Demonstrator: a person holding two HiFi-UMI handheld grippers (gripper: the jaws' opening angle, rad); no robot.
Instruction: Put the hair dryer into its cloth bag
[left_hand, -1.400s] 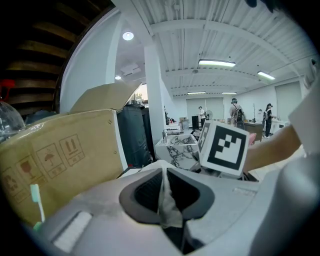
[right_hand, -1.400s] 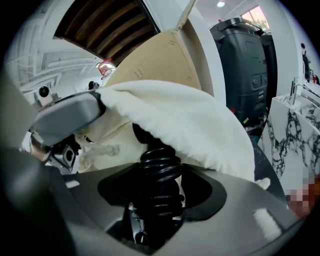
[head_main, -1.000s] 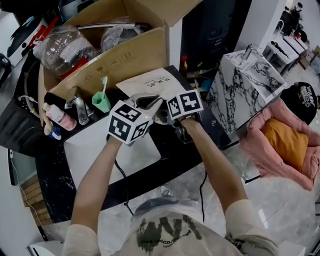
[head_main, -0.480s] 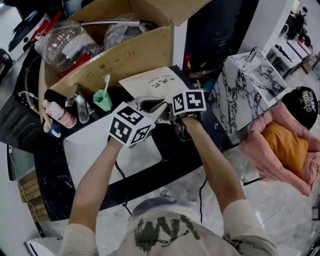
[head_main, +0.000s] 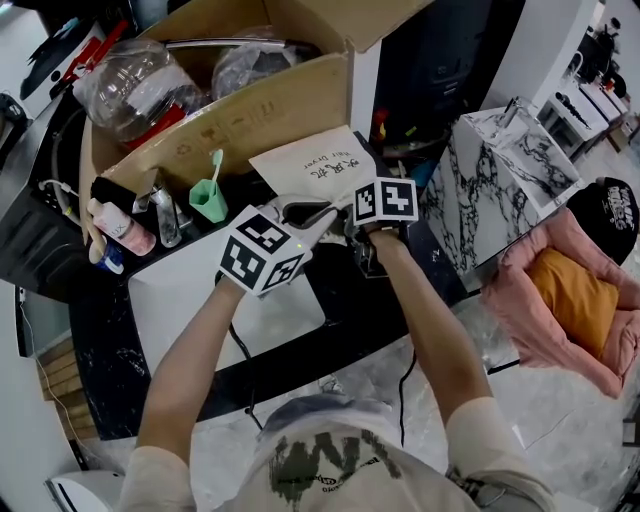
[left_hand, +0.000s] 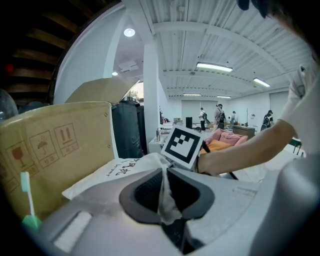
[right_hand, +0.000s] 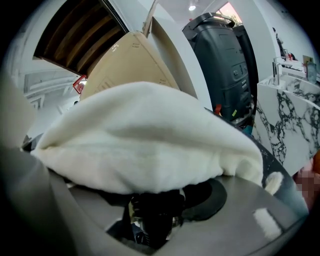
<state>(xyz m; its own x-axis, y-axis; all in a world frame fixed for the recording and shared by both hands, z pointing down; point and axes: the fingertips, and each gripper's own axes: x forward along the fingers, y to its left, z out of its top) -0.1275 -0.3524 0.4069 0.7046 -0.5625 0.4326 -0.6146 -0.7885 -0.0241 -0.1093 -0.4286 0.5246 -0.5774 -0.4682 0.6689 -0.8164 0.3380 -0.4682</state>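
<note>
Right gripper (head_main: 348, 218) has pushed up-frame toward the cloth bag (head_main: 312, 168) and rolled a bit; left gripper (left_hand: 163, 174) hasn't budged. Reads as insertion under way. In the right gripper view the bag's white cloth drapes over the jaws, which stand wide around the dark hair dryer (right_hand: 154, 212) (only its near end shows, rest under cloth). Left jaws are nearly closed, pinching the bag's edge. Both grippers meet at centre of the head view, angled down, forearms converging.
</note>
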